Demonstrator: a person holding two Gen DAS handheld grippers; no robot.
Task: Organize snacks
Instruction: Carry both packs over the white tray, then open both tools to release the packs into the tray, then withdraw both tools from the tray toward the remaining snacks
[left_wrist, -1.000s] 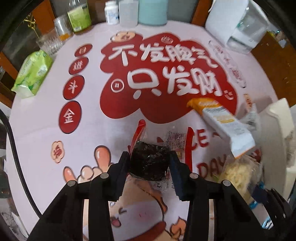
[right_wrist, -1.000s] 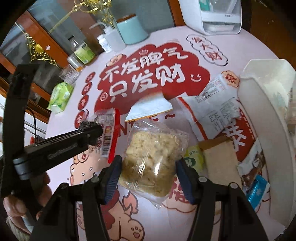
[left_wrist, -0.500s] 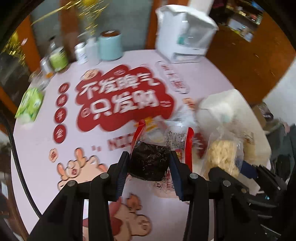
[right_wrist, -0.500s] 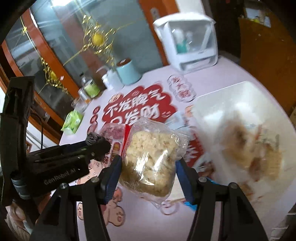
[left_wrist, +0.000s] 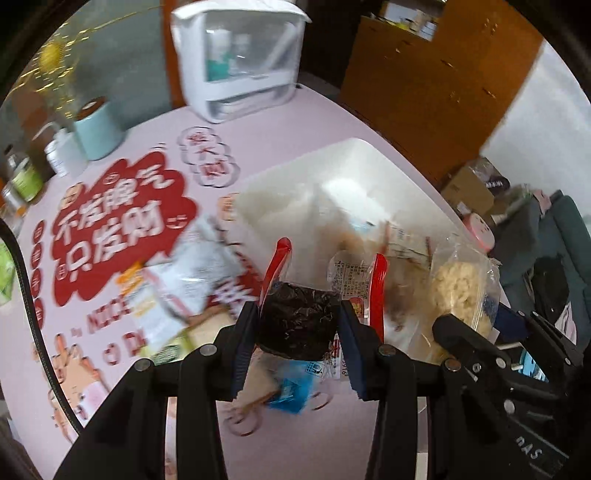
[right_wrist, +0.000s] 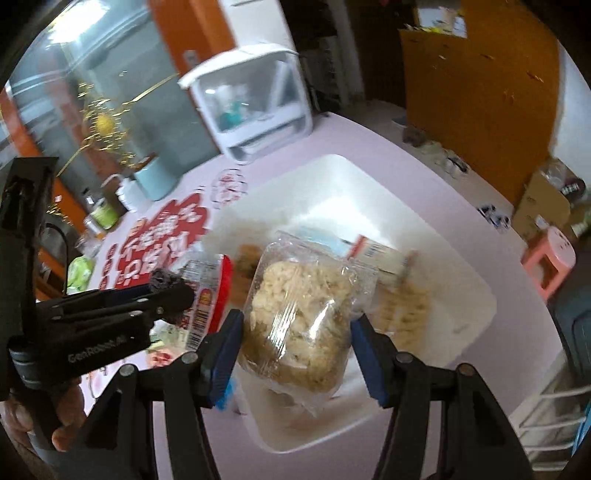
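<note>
2 loads aloft: left gripper (left_wrist: 298, 322) clamped on dark seaweed snack (left_wrist: 297, 320), right gripper (right_wrist: 297, 334) clamped on pale crisp-rice packet (right_wrist: 299, 317). Best carried past white bin's (right_wrist: 476, 284) near rim, lowered inside, then released.

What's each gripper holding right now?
Left gripper: shut on the dark snack pack.
Right gripper: shut on the clear crispy-snack bag.

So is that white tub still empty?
No, the white tub already holds several wrapped snacks behind the clear bag in the right gripper.
</note>
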